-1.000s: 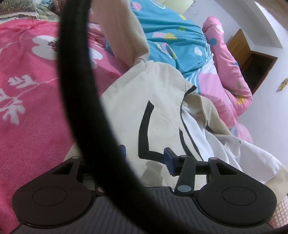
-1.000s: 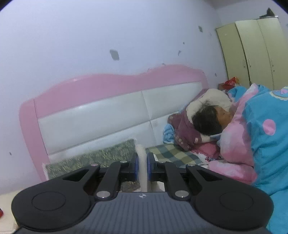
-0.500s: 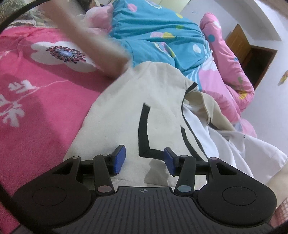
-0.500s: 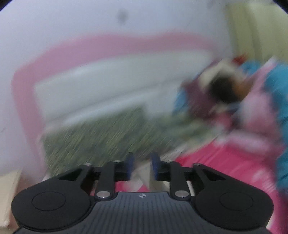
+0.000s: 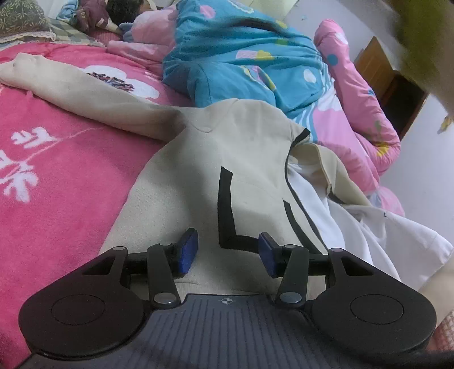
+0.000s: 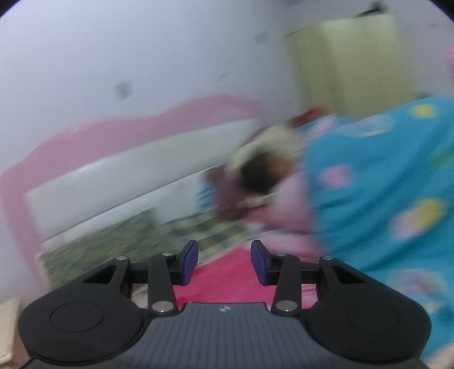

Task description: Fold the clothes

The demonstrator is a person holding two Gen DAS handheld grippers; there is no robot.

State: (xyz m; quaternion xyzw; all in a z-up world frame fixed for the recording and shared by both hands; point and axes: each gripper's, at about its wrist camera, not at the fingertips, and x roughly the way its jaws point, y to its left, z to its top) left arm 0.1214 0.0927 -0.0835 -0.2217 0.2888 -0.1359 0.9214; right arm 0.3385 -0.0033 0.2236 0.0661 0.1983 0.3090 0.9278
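A cream jacket [image 5: 241, 153] with black trim and a white lining lies on the pink blanket [image 5: 56, 176] in the left wrist view. Its left sleeve [image 5: 71, 88] is stretched out flat toward the upper left. My left gripper [image 5: 227, 251] is open and empty, hovering just over the jacket's lower hem. My right gripper [image 6: 224, 262] is open and empty, held above the pink blanket [image 6: 227, 281]; that view is blurred by motion and shows no jacket.
A person [image 5: 124, 11] sleeps at the head of the bed under a blue patterned quilt [image 5: 241, 56]. A pink headboard [image 6: 113, 136] and a cream wardrobe [image 6: 349, 59] stand behind. A dark doorway [image 5: 397, 99] is at the right.
My right gripper opened and let go of the cream sleeve, which now lies stretched on the blanket. It swung to the right. My left gripper stayed still and open.
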